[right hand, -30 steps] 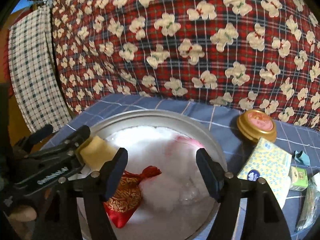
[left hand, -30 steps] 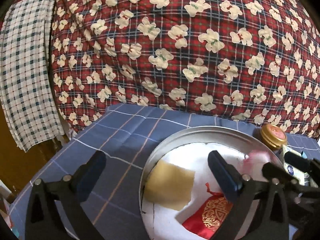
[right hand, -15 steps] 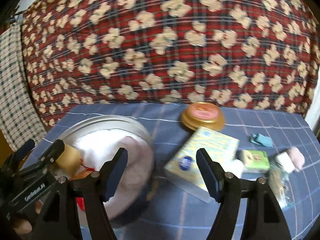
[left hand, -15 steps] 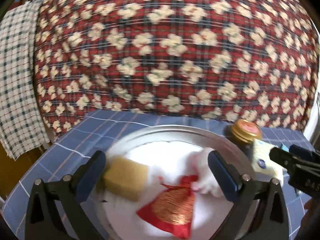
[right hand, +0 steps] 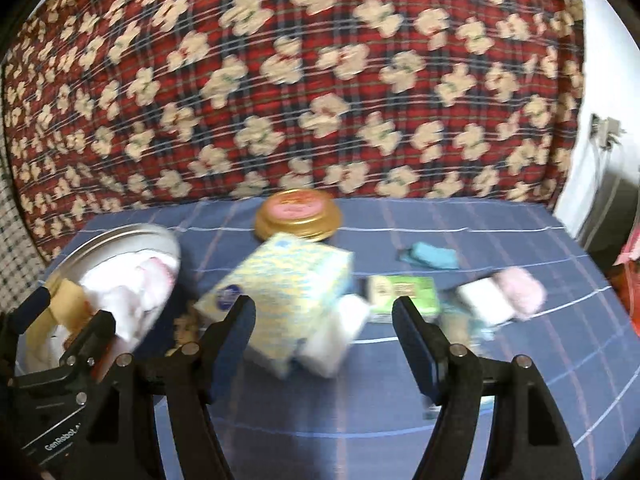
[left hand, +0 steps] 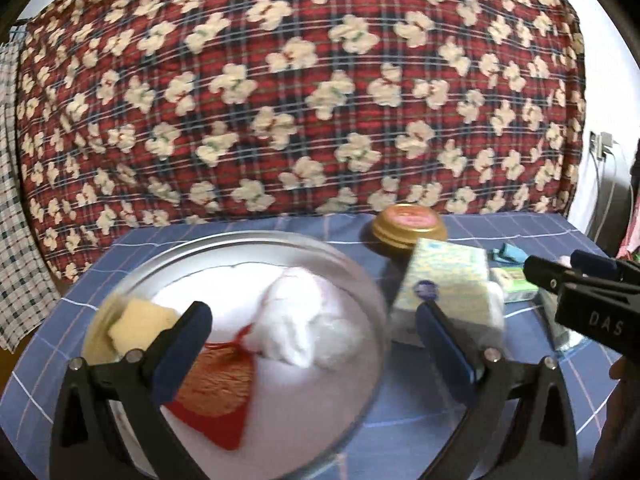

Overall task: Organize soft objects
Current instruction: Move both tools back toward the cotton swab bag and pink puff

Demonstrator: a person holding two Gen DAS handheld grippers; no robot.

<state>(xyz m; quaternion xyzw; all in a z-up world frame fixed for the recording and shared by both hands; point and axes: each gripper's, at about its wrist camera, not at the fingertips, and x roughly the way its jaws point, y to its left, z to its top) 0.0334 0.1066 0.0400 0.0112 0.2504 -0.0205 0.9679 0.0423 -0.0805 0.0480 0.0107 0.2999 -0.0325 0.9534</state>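
A round metal tray (left hand: 224, 242) on the blue checked cloth holds a yellow sponge (left hand: 138, 326), a red and gold pouch (left hand: 218, 388) and white fluffy cloth (left hand: 300, 316). My left gripper (left hand: 312, 340) is open and empty over the tray. My right gripper (right hand: 324, 334) is open and empty, above a tissue pack (right hand: 280, 292) that also shows in the left wrist view (left hand: 444, 288). A white and pink soft roll (right hand: 500, 296) and a teal cloth piece (right hand: 432, 256) lie to the right. The tray's edge (right hand: 120, 236) is at the left.
A gold tin with a pink lid (right hand: 298, 216) stands behind the tissue pack. A small green box (right hand: 404, 292) lies right of it. A red teddy-print quilt (right hand: 280, 80) rises behind the table. A white wall with a socket (right hand: 606, 128) is at the right.
Both grippers have swung right. The tray has slid left in both views, and the tissue pack, green box and soft roll have come into the right wrist view. Both stay open.
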